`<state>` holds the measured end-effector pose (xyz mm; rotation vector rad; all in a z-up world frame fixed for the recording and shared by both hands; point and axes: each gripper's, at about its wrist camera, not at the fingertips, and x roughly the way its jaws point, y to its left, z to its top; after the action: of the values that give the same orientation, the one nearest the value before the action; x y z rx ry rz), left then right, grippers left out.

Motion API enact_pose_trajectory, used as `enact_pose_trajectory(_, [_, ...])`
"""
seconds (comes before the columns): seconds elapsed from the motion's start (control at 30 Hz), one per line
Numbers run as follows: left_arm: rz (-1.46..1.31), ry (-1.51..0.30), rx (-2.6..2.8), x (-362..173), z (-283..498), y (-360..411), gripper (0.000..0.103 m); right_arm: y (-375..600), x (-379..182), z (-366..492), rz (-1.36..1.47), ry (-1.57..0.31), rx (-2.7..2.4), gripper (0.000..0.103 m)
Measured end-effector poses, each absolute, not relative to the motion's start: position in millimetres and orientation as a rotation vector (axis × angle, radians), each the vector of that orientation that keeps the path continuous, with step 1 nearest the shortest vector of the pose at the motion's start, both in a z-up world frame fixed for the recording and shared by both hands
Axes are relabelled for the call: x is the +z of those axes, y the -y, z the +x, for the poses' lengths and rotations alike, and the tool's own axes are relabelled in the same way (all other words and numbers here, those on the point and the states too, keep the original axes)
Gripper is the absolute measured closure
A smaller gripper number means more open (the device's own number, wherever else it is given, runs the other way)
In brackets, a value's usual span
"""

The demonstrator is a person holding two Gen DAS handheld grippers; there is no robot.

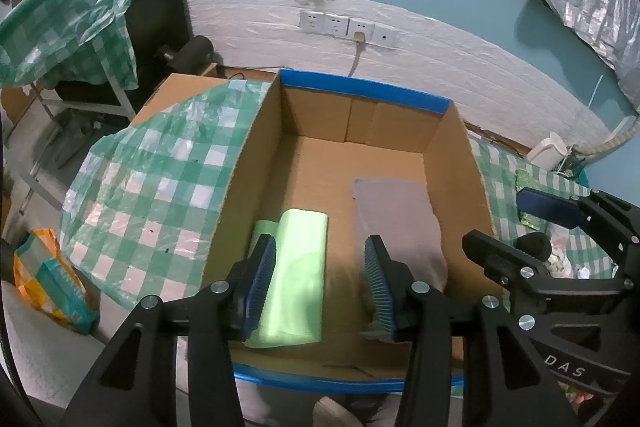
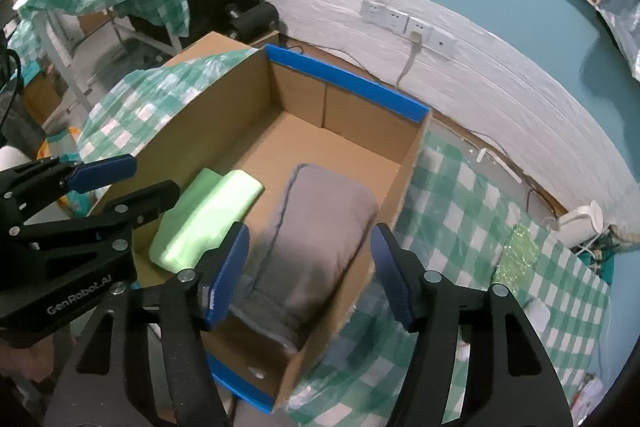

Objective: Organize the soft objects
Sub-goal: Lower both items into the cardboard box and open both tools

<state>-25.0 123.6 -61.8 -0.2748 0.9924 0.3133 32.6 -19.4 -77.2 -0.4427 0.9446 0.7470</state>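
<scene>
Left tongs (image 1: pixel 320 267) spread wide, empty, above near end of cardboard box (image 1: pixel 360 115). Green towel (image 1: pixel 298 267) lies just inside their left finger. Right tongs (image 2: pixel 310 267) spread, empty; folded grey towel (image 2: pixel 320 227) lies in box between their fingers.

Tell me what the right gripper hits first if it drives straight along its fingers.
Probably the folded grey towel in the open cardboard box: it fills the gap between the open right gripper's fingers. Depth is unclear.
</scene>
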Motion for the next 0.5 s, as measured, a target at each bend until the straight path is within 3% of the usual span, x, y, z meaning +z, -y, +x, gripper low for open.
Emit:
enact_pose_trajectory(0.2, [-0.263,-0.987,0.288,-59.6,-21.0,-113.6,0.052,39.3,-70.9,35.6,-0.42,-0.933,0.707,0.032])
enact_pose_trajectory(0.5, [-0.245,-0.965,0.243,-53.4,-12.8,-90.6,0.046,80.8,-69.5,46.7,-0.364,-0.951,0.647,0.031])
